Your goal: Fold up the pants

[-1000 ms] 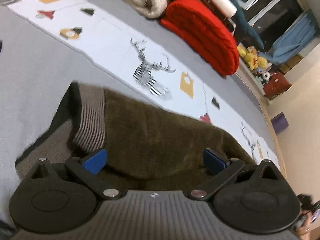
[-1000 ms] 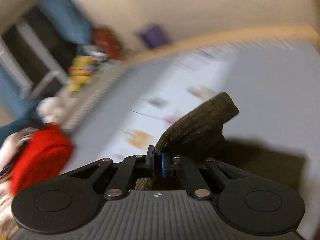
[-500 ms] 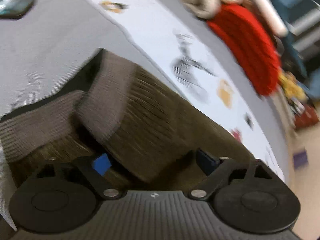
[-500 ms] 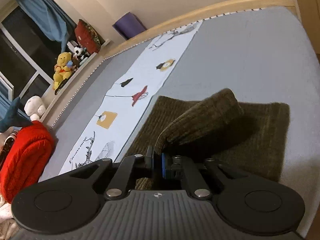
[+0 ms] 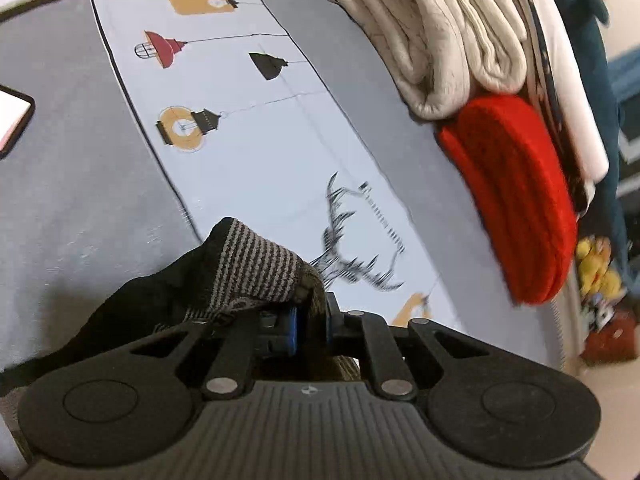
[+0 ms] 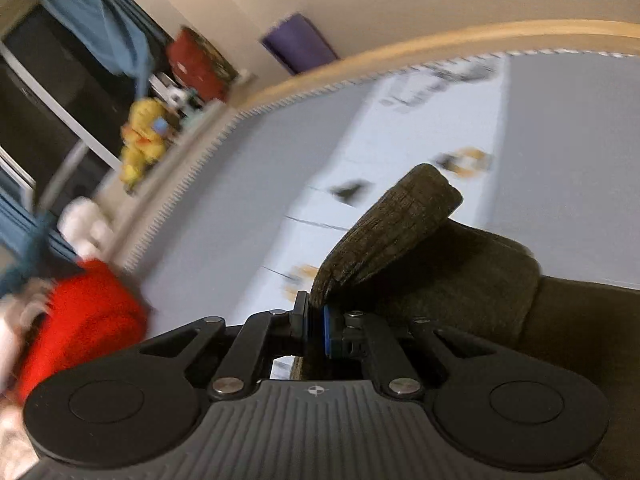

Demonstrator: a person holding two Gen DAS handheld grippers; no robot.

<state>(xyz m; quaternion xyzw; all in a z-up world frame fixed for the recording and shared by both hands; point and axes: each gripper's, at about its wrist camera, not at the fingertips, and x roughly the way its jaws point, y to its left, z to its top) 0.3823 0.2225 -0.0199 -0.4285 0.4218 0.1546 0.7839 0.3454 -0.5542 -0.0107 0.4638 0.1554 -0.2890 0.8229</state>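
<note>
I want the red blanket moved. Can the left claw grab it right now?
Probably not. The left claw is closing on the pants, so it is busy, and the red blanket lies apart across the bed.

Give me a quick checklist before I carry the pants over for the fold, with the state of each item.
1. Left gripper on the striped waistband: ok, jaws closing with fabric between them.
2. Right gripper shut on the pants: ok.
3. Both held ends lifted off the bed: ok.
4. Phone away from the pants: ok.
5. Red blanket away from the pants: ok.
6. Legs lined up evenly: cannot tell.
</note>
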